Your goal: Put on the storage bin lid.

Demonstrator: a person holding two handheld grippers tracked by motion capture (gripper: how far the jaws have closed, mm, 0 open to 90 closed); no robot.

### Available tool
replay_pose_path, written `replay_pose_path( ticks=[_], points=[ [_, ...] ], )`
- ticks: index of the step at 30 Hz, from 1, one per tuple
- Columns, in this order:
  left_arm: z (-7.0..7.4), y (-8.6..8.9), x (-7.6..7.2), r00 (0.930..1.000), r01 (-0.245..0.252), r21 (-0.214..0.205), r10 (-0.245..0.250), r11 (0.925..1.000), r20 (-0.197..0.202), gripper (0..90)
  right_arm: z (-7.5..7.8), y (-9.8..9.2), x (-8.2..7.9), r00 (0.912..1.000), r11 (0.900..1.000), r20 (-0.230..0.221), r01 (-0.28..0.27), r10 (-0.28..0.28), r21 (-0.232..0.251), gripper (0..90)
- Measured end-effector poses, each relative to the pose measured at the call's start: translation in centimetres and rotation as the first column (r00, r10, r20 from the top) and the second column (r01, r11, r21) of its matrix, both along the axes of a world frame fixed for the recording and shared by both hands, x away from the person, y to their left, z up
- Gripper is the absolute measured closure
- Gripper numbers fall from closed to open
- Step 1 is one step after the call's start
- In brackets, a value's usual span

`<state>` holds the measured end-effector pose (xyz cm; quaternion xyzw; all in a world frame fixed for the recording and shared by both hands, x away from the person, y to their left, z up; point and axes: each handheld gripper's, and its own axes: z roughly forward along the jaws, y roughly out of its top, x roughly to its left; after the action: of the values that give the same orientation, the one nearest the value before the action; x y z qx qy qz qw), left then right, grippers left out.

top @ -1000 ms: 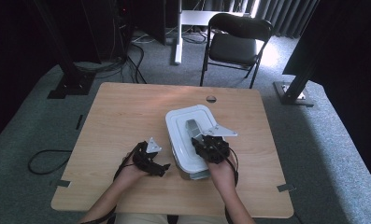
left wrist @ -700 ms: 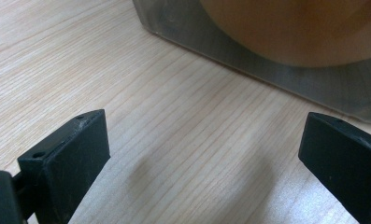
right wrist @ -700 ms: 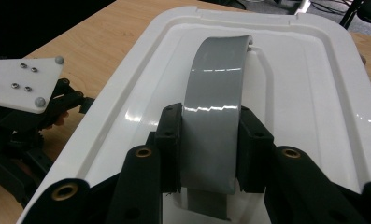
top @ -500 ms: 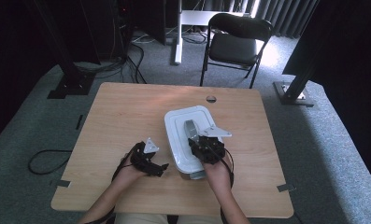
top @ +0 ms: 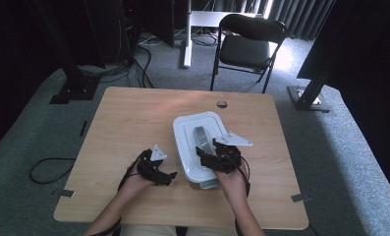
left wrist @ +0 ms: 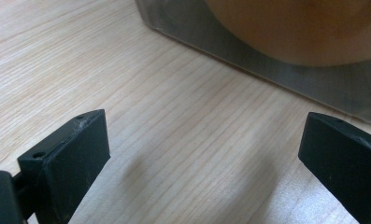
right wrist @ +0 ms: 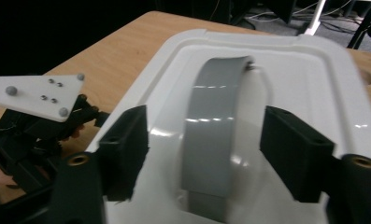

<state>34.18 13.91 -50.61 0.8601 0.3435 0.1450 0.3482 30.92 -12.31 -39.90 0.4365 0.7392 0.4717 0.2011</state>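
Table (top: 133, 128): jaws open astride handle (right wrist: 216, 126)

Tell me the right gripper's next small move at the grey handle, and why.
Probably close the right gripper on the grey handle. Its jaws have just been opening and now stand either side of the handle on the white lid, with a gap on each side, so nothing is gripped yet.
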Motion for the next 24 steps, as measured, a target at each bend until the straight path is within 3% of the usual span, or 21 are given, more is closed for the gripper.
replay_pose_path(
  ticks=[2, 5, 8, 12, 18, 24],
  points=[
    [0.1, 0.0, 0.0, 1.0, 0.0, -0.002, 0.0, 1.0, 0.0, 2.7, 0.0, -1.0, 0.1, 1.0, 0.9998, 0.004, -0.004, 0.004, 0.022, 21.1],
    [0.2, 0.0, 0.1, 1.0, -0.001, -0.004, 0.001, 1.0, 0.001, 2.7, 0.2, -2.3, 0.0, 0.9991, 0.9991, 0.036, 0.02, -0.021, 0.037, 19.4],
    [0.3, -0.1, 0.2, 1.0, -0.005, -0.011, 0.005, 0.9999, 0.005, 2.7, 0.4, -3.2, 0.0, 0.9955, 0.9986, 0.083, 0.048, -0.046, -0.022, 14.2],
    [0.6, 0.0, 0.2, 0.9999, -0.013, -0.026, 0.013, 0.9996, 0.004, 2.7, 0.5, -4.8, 0.4, 0.9936, 0.9988, 0.104, 0.047, -0.044, -0.018, 13.8],
    [0.9, 0.2, 0.3, 0.9999, -0.013, -0.029, 0.013, 0.9995, 0.004, 2.7, 0.2, -6.8, 0.9, 0.9875, 0.9957, 0.13, 0.092, -0.089, -0.014, 13.8],
    [0.9, 0.2, 0.5, 0.9999, -0.012, -0.022, 0.012, 0.9997, 0.003, 2.7, -1.0, -9.9, 2.7, 0.9761, 0.9844, 0.129, 0.176, -0.175, 0.001, 13.7]
  ],
)
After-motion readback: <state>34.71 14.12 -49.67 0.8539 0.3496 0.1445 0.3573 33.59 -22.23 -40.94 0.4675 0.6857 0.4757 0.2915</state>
